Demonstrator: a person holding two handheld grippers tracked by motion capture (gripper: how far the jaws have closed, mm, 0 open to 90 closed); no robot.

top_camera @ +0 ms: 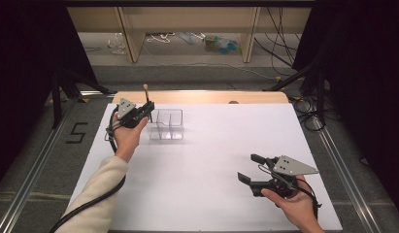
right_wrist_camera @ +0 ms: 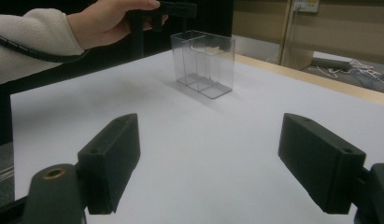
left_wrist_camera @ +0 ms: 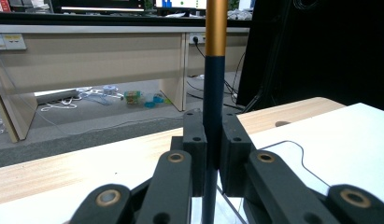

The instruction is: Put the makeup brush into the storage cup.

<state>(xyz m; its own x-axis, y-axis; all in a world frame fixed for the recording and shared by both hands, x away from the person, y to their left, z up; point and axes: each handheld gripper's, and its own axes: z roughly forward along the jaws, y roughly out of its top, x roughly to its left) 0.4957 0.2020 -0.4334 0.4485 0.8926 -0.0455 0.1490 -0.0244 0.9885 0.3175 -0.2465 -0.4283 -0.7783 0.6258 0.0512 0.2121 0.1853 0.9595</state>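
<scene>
Where our right hand (top_camera: 296, 206) rests low at the near right of the desk (top_camera: 211, 160), we see the right tongs (top_camera: 251, 167) hovering just above the white sheet with jaws spread wide and nothing between them. Farther off, to the left, our left hand (top_camera: 128, 133) lifts the left tongs (top_camera: 149, 108), which are clamped on a thin dark rod (left_wrist_camera: 213, 121) with a gold upper part, held upright between the two jaws. Just beside these tongs, toward the right, a clear box (top_camera: 169, 124) with a divider stands on the sheet; the rod hangs by its left edge. Beyond the desk, cables (top_camera: 284, 48) and litter lie on the floor.
</scene>
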